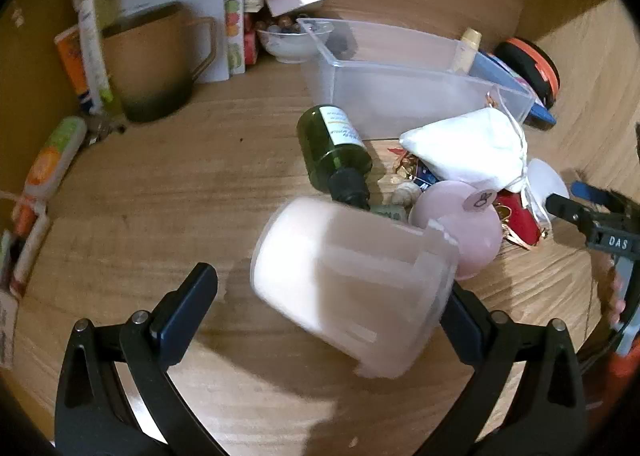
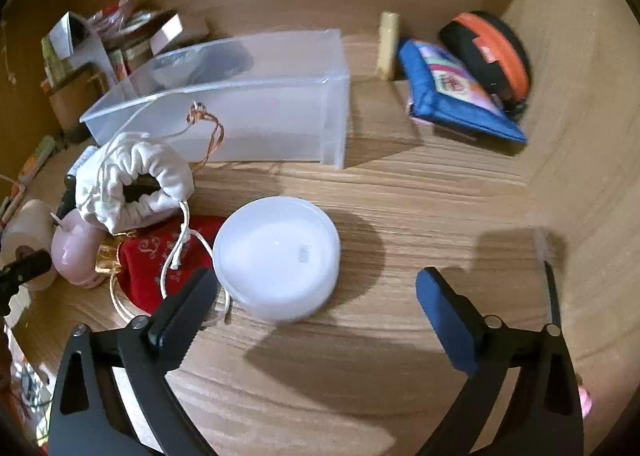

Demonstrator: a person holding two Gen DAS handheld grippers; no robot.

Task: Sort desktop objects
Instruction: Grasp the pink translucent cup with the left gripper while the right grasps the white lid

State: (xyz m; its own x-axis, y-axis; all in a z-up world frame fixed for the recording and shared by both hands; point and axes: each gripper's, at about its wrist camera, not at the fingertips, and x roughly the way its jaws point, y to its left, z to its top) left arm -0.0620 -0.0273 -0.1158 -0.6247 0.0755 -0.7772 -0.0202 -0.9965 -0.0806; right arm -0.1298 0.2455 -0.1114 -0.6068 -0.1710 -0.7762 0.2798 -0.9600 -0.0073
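My left gripper [image 1: 328,304] is open. A pale pink jar [image 1: 348,288] lies tilted and blurred between its fingers, against the right one and apart from the left one. Past it lie a green bottle [image 1: 334,146], a pink round object [image 1: 460,232], a white drawstring pouch [image 1: 472,150] and a red pouch [image 1: 520,216]. A clear plastic bin [image 1: 400,84] stands behind them. My right gripper [image 2: 316,304] is open over the desk, with a white round lidded container [image 2: 276,256] just ahead of its left finger. The white pouch [image 2: 132,180], the red pouch [image 2: 160,256] and the bin [image 2: 240,96] show at its left.
A brown mug [image 1: 156,64], boxes and a small bowl [image 1: 288,40] crowd the back left. A blue pouch [image 2: 452,96], an orange-and-black case [image 2: 488,52] and a cream tube [image 2: 388,44] lie at the back right. Tubes [image 1: 52,160] lie along the left edge.
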